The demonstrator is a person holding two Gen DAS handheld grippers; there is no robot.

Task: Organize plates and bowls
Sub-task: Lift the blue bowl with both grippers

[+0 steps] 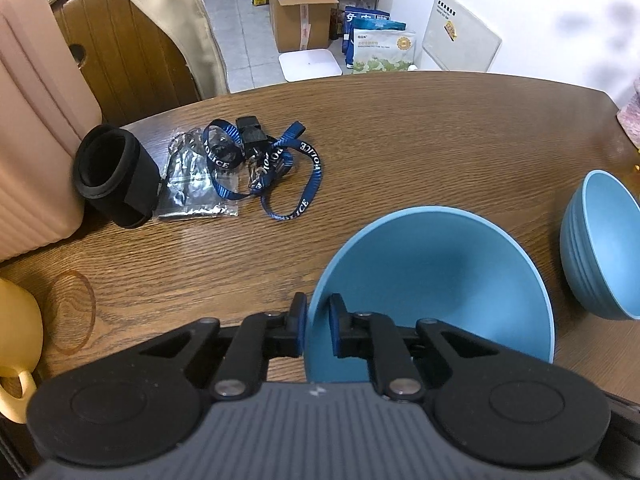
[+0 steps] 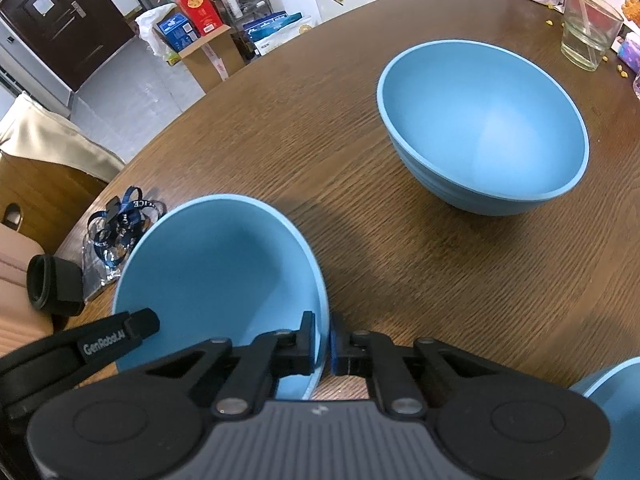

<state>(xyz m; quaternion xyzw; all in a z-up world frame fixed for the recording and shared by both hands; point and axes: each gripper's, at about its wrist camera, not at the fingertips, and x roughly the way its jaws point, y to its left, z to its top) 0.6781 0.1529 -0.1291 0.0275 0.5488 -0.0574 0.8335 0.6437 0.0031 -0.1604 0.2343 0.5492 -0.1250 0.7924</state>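
A blue bowl (image 1: 440, 280) stands on the brown wooden table (image 1: 400, 140), tilted a little. My left gripper (image 1: 318, 312) is shut on its left rim, one pad outside the wall and one inside. In the right wrist view the same bowl (image 2: 216, 264) has my right gripper (image 2: 323, 328) shut on its right rim, and a black finger (image 2: 136, 326) of the left gripper shows at its far side. A second blue bowl (image 2: 492, 120) sits upright further right, also seen as the bowl (image 1: 600, 248) at the frame's edge. A third blue rim (image 2: 616, 384) shows at the bottom right.
A blue lanyard (image 1: 280, 160), a clear plastic bag (image 1: 196, 192) and a black rolled sleeve (image 1: 116, 176) lie at the table's left. A yellow mug (image 1: 16, 340) stands at the near left. A drinking glass (image 2: 588, 32) and snack crumbs are at the far right.
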